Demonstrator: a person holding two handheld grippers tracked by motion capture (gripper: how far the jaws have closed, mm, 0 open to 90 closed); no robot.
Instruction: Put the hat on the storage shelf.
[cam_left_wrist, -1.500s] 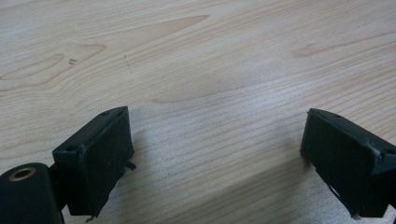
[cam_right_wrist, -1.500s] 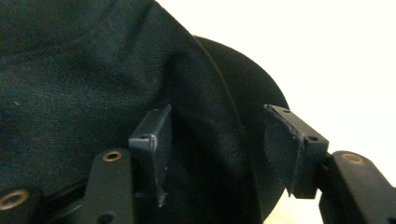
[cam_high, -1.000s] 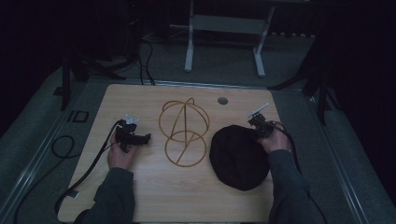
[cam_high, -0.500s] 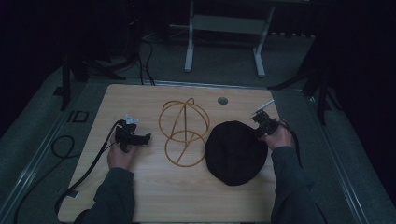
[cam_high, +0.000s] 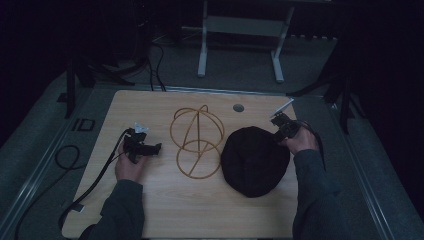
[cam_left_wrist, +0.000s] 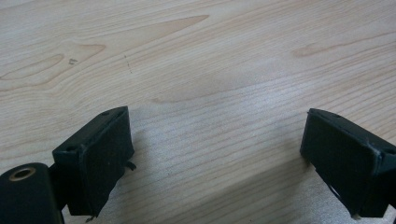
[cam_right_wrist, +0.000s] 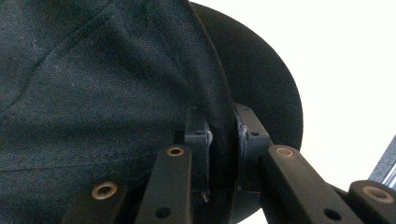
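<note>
Nearest the person's edge of the pale wooden bench (cam_high: 210, 210), two grey-sleeved forearms come in, each hand carrying a claw. The left claw (cam_high: 142, 148) rests toward the left edge, and the left gripper view shows its two black padded jaws spread wide over bare wood grain with nothing between them, so it reads as released and parked out of the way. Toward the right edge lies the round black fabric cap (cam_high: 255, 160), its crown sagging flat on the bench; the right claw (cam_high: 282, 131) meets it at the far right rim. In the right gripper view the right claw (cam_right_wrist: 219, 140) is clenched on a fold of the dark cloth where crown and stiff brim join, probably because that seam is the firmest place to pinch soft fabric without it slipping. Just left of the cap, near the bench's middle and extending toward the far edge, stands the golden wire hat-stand of crossed hoops (cam_high: 197, 140), free of both claws; its nearness suggests the cap is meant for it, though that is a guess. A small grey round grommet (cam_high: 238, 107) sits near the far edge.
</note>
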